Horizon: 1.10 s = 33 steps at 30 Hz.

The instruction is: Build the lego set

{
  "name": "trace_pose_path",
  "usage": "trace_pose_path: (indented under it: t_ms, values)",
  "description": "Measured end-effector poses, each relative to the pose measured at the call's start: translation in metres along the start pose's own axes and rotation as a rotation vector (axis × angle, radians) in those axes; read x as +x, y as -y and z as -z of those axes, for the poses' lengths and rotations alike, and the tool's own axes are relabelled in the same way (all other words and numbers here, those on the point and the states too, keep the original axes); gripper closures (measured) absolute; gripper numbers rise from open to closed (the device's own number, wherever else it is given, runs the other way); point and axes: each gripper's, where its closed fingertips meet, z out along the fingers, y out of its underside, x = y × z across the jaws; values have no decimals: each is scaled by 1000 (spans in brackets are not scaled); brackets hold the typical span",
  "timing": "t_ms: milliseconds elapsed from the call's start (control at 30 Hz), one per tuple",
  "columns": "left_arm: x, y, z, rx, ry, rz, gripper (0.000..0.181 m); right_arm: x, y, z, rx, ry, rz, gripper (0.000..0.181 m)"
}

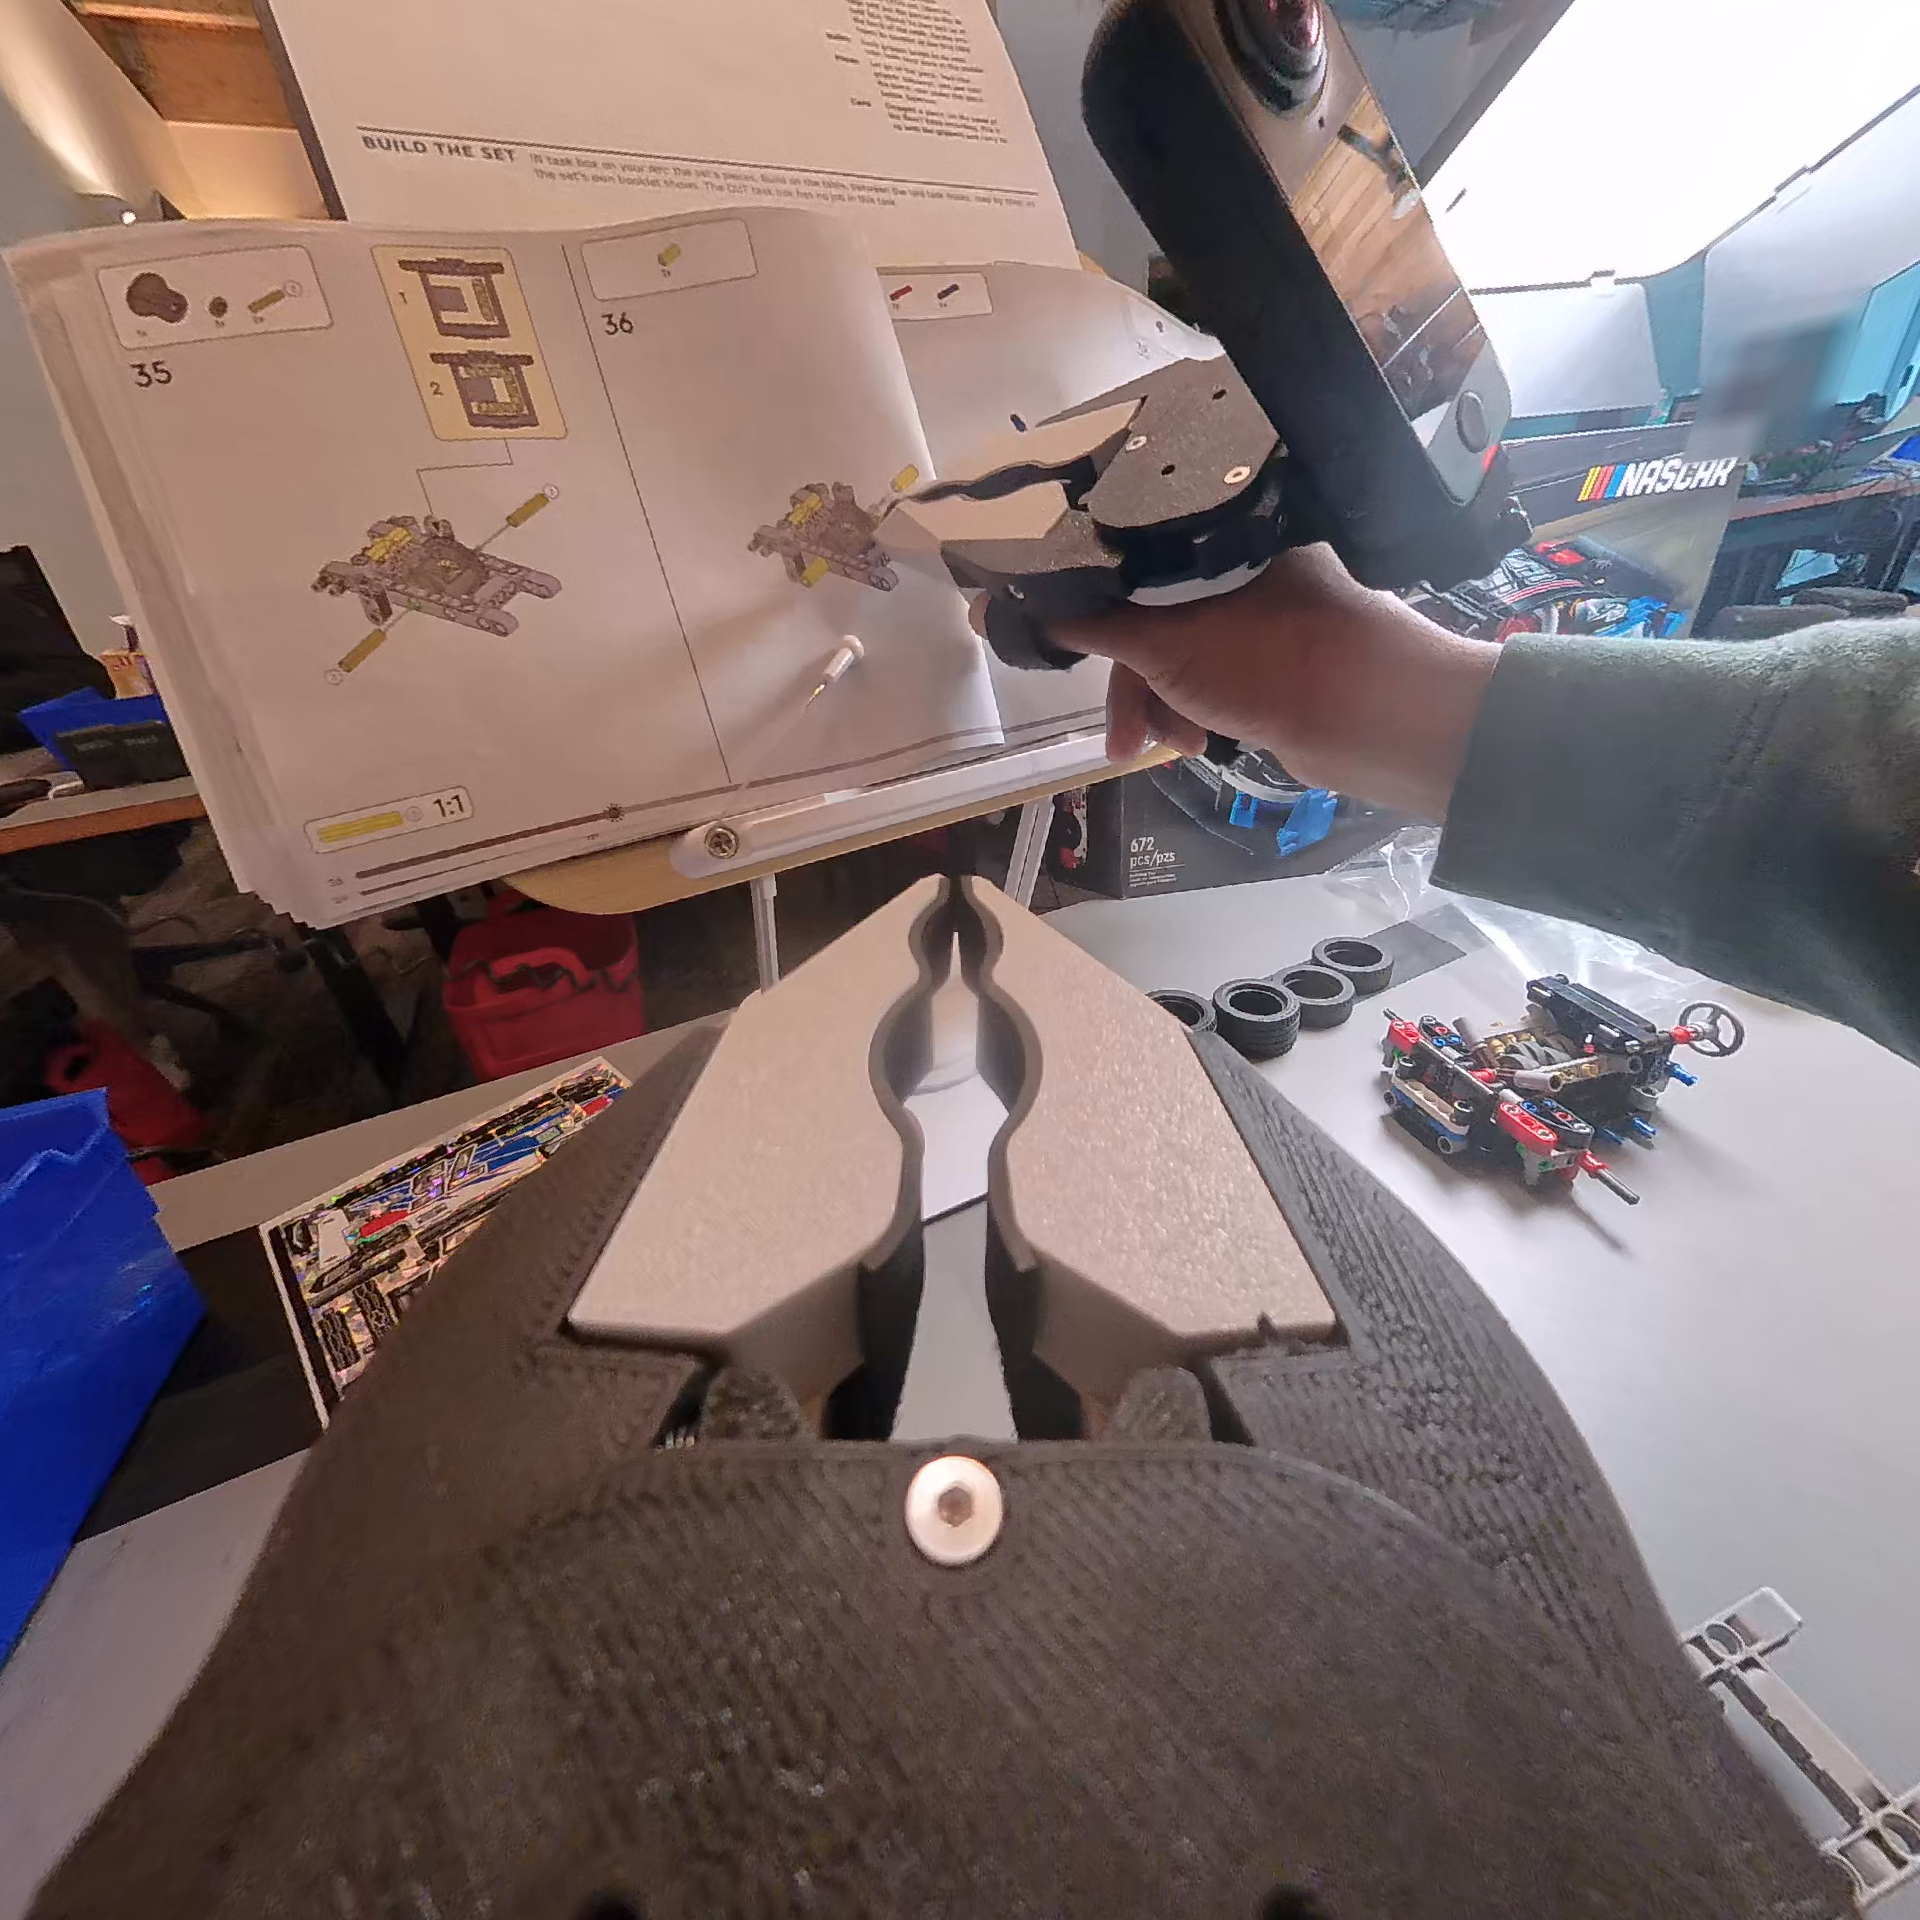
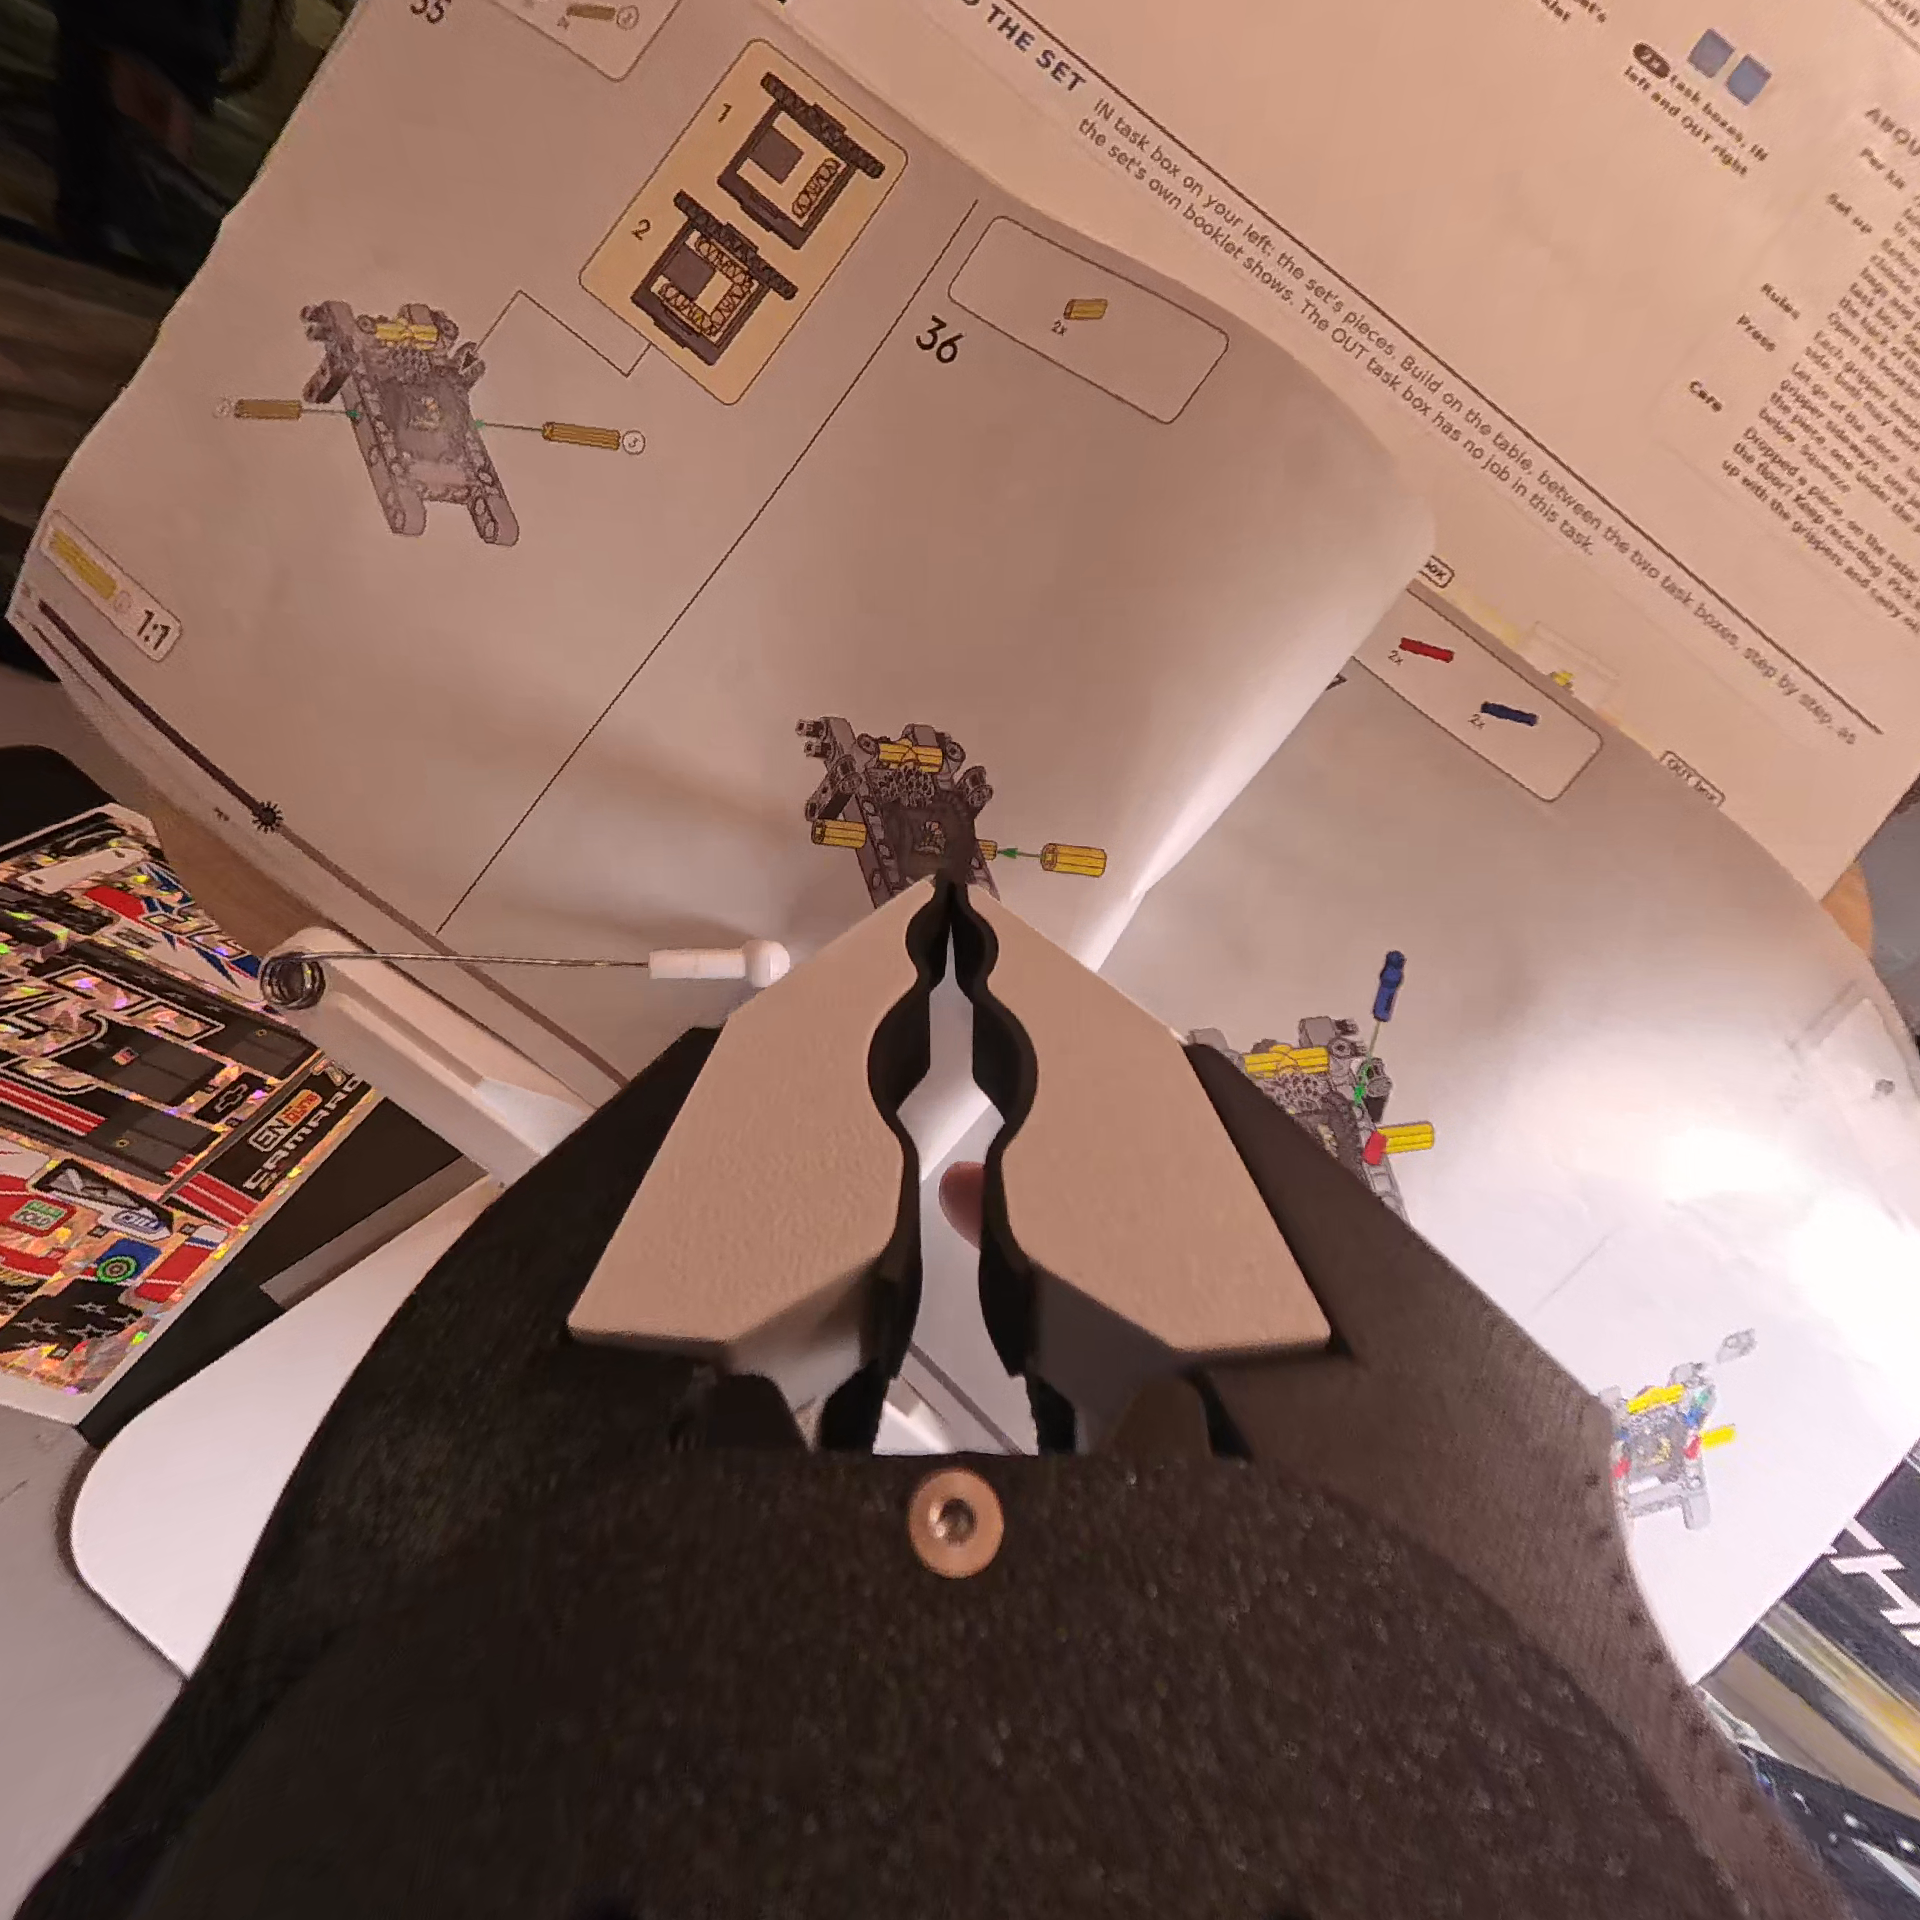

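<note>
Lego chassis [image 1: 1548, 1091] on table, both grippers' jaws closed (right [image 1: 914, 509] pinching booklet page [image 2: 935, 582]).

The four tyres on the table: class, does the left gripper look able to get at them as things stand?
Probably yes. The tyres lie in a row on the bare table, ahead and right of the shut left gripper, with nothing between. The right gripper is up at the booklet, out of the way.
</note>
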Motion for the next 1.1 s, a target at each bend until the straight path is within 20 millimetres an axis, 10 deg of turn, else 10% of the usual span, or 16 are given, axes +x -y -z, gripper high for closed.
trace_pose_path:
  t_ms: [433, 633, 867, 1100]
  values:
    - [7, -3, 0, -21, -65, -11, 181, -17, 3, 15, 20, 56, -14, 181]
    - [76, -48, 23, -281, -610, -137, 176, -67, -7, 127, 103, 349, -99, 181]
    - [111, -138, 78, -665, -990, -221, 127, -122, -96, 286, -54, 626, -184, 180]
    - [130, -179, 104, -805, -1053, -367, 105, -124, -127, 359, -38, 656, -335, 179]
